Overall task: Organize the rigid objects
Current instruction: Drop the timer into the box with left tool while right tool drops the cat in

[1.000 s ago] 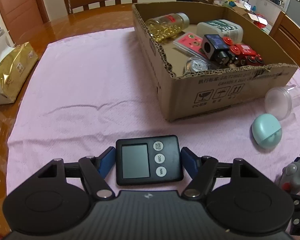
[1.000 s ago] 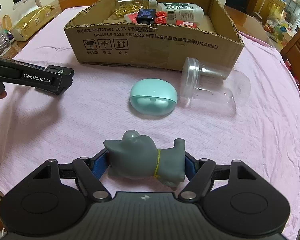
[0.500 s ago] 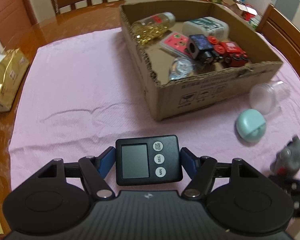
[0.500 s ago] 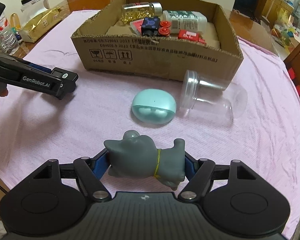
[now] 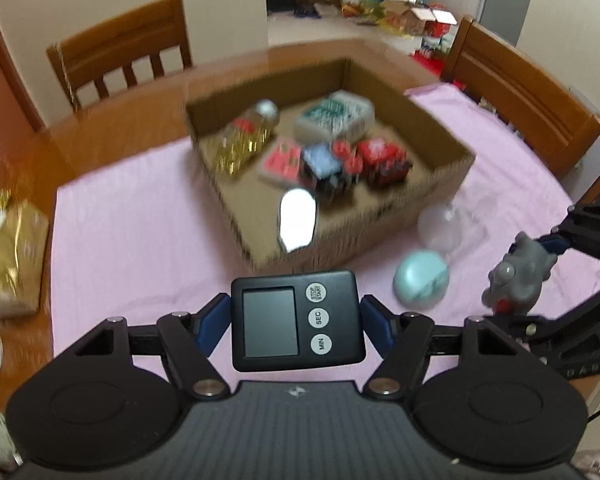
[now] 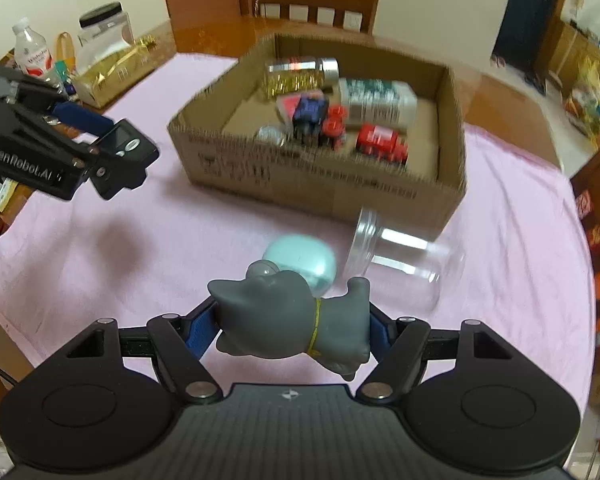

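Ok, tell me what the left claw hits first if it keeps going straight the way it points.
Probably the cardboard box: its near wall lies right ahead of the left claw, which holds the timer. The claw looks raised above the pink cloth, so it might clear the rim; depth is unclear.

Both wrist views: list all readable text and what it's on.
"STOP START", "SEC", "MIN": buttons on the timer.
"GenRobot.AI": side of the left gripper.
Print on the box front: blurred, unreadable.
Labels on the bottles in the box, and on the water bottle: blurred, unreadable.
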Demonstrator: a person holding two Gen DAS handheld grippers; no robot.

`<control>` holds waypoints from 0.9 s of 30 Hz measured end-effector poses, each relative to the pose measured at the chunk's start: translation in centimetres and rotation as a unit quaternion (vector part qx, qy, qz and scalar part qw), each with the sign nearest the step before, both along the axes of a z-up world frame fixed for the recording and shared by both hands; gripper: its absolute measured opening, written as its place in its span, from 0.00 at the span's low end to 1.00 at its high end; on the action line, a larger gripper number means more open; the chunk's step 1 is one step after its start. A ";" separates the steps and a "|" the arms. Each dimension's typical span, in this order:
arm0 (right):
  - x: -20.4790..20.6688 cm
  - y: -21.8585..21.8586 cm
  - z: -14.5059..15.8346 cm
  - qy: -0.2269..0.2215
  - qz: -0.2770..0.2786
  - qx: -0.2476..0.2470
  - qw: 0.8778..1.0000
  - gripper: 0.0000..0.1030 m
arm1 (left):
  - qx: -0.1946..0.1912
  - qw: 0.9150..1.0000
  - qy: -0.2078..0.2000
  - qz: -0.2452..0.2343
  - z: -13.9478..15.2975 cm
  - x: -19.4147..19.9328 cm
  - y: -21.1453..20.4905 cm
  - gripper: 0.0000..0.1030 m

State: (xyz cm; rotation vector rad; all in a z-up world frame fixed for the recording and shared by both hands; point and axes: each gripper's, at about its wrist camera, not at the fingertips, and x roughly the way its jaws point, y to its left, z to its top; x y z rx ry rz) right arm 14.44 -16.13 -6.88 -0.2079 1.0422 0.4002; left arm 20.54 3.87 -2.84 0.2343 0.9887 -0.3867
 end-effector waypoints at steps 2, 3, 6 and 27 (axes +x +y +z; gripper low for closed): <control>0.5 -0.3 0.7 -0.012 0.004 0.002 1.000 0.75 | -0.002 1.000 -0.010 0.000 0.7 0.9 -0.6 0.68; 0.8 -0.4 1.0 -0.015 0.005 0.003 1.000 0.75 | -0.006 1.000 -0.016 -0.002 1.0 1.6 -0.9 0.68; 1.7 -0.9 1.8 -0.025 0.006 0.008 1.000 0.75 | 0.001 0.999 -0.032 -0.006 1.0 3.9 -2.0 0.68; 4.9 -2.1 4.5 -0.061 0.016 0.001 0.998 0.75 | 0.016 0.996 -0.054 0.062 -1.0 9.8 -2.2 0.96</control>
